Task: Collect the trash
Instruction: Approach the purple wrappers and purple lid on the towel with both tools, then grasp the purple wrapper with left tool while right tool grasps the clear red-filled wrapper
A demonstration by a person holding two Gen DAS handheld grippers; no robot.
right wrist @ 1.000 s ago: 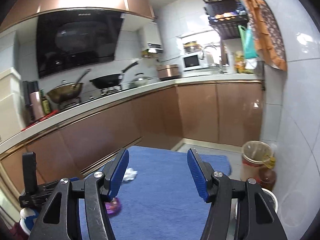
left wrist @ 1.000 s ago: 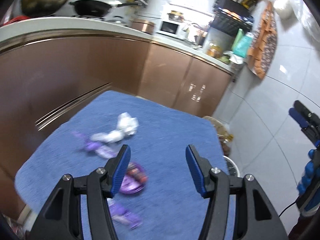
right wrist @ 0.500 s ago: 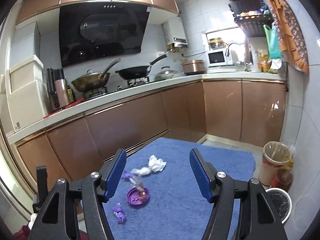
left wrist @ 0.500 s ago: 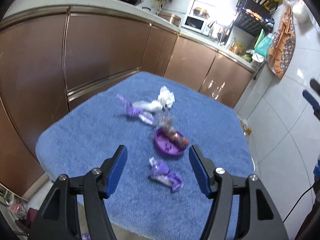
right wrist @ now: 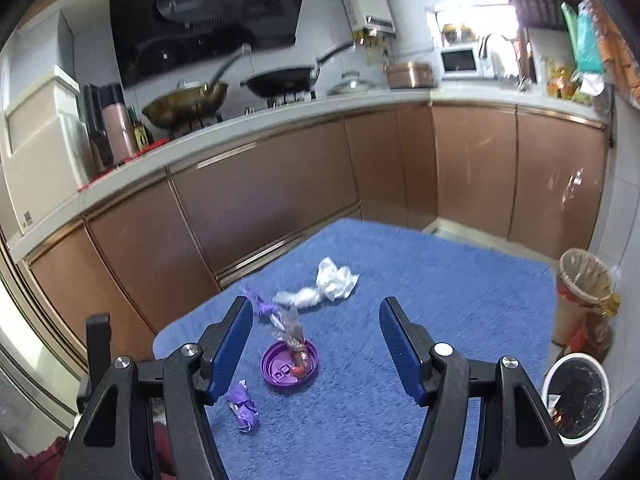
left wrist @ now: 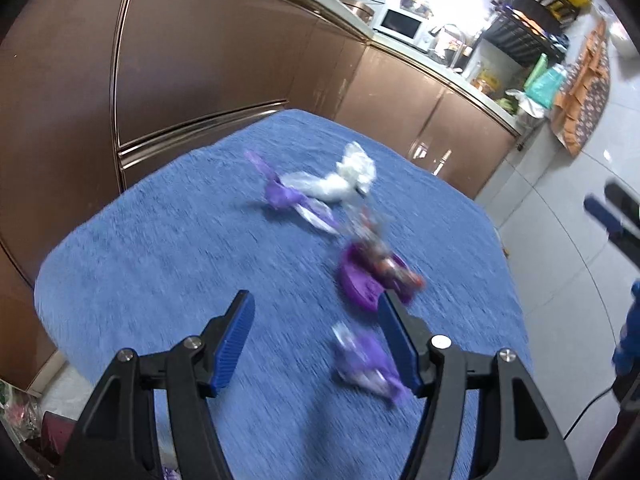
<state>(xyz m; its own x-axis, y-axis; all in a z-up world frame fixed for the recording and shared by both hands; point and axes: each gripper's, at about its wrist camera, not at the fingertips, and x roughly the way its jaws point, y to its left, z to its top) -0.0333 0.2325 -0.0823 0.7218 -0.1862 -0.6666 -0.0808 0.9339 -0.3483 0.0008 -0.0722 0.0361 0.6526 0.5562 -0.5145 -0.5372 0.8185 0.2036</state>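
Note:
Trash lies on a blue-towelled table (left wrist: 160,248) (right wrist: 440,300): a crumpled white tissue (left wrist: 356,168) (right wrist: 336,278), a clear plastic wrap (right wrist: 298,298), a purple wrapper (left wrist: 280,194), a purple lid (left wrist: 358,284) (right wrist: 290,366) with a clear candy wrapper (right wrist: 294,334) on it, and a small purple wrapper (left wrist: 366,362) (right wrist: 242,406). My left gripper (left wrist: 316,338) is open above the near table edge, the small purple wrapper by its right finger. My right gripper (right wrist: 316,346) is open and empty, above the lid.
Brown kitchen cabinets (right wrist: 260,208) run behind the table. To the right on the floor stand a lined bin (right wrist: 582,292), a bottle (right wrist: 602,328) and a white bucket with a black bag (right wrist: 576,398). The right gripper's tip shows at the left view's right edge (left wrist: 612,216).
Both grippers have tilted down toward the table, bringing the trash into fuller view. The left view has shifted so the small purple wrapper sits nearer its right finger. Both stay open.

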